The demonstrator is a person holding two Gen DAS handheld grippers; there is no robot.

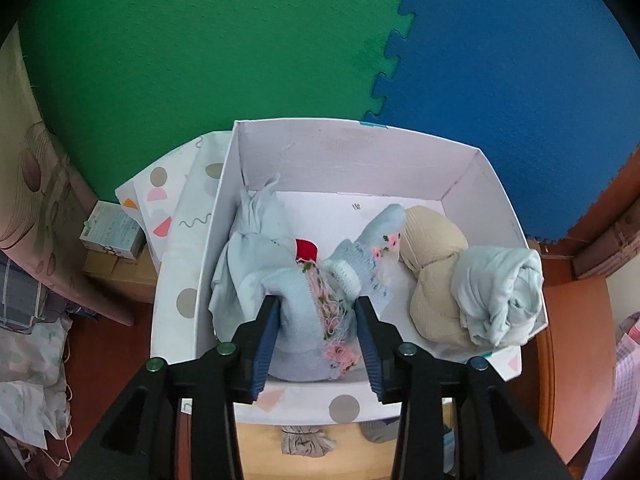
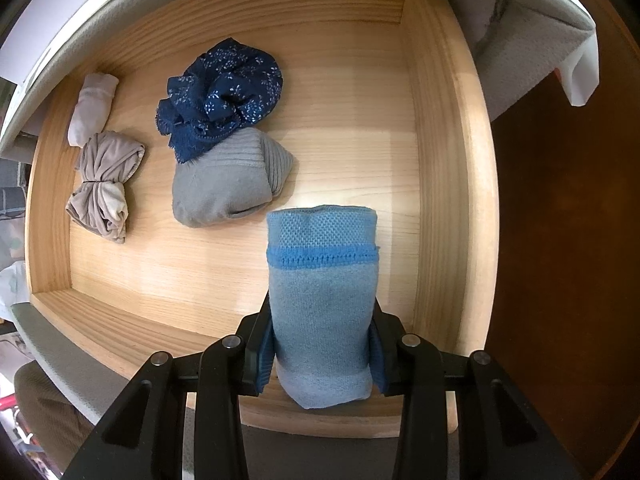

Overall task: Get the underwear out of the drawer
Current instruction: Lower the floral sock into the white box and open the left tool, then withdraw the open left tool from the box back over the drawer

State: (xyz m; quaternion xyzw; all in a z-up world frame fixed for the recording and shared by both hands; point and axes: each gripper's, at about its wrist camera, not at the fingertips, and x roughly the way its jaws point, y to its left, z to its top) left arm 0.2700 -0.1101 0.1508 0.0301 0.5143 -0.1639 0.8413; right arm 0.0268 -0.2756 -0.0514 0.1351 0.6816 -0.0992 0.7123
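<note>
In the left wrist view, a white box holds rolled underwear. There is a light blue knitted piece with pink flowers, a beige roll and a pale mint roll. My left gripper stands open astride the knitted piece, which rests in the box. In the right wrist view, my right gripper points down into the wooden drawer. It is shut on a blue rolled pair. Navy, grey, taupe and pale rolls lie on the drawer floor.
Green and blue foam mats lie beyond the box. A small carton sits left of the box, beside patterned fabric. The box's underside overhangs the drawer's top right corner. The drawer's right side has bare wood.
</note>
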